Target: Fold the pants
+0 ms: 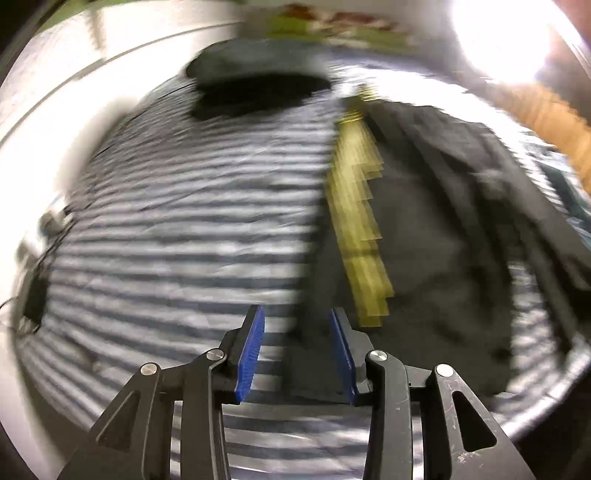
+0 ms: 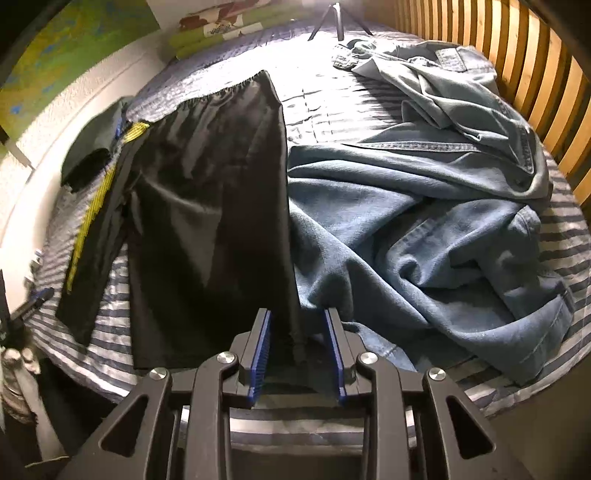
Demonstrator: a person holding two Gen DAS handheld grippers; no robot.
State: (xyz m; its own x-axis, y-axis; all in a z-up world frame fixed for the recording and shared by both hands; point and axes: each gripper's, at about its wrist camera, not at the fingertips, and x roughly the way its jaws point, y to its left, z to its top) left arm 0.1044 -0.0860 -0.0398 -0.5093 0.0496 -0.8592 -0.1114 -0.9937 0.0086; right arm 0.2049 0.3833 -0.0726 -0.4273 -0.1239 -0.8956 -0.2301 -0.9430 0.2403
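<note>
Black pants (image 2: pixel 214 206) with a yellow side stripe (image 2: pixel 92 210) lie spread on the striped bed sheet (image 2: pixel 325 103), waistband at the far end. My right gripper (image 2: pixel 297 312) is open at the near hem, and the hem's right corner hangs between its blue pads (image 2: pixel 258 354). The left wrist view is motion-blurred. It shows my left gripper (image 1: pixel 297 312) open low over the sheet (image 1: pixel 184 221), at the left edge of the pants (image 1: pixel 424 229). Some dark cloth lies between its fingers, and the yellow stripe (image 1: pixel 358 206) runs just right of them.
A pile of blue jeans (image 2: pixel 424 221) covers the right half of the bed, touching the pants' right edge. A dark folded garment (image 2: pixel 92 147) (image 1: pixel 255 81) lies by the white wall. A wooden slatted headboard (image 2: pixel 517 48) borders the right side. A tripod (image 2: pixel 338 18) stands at the far end.
</note>
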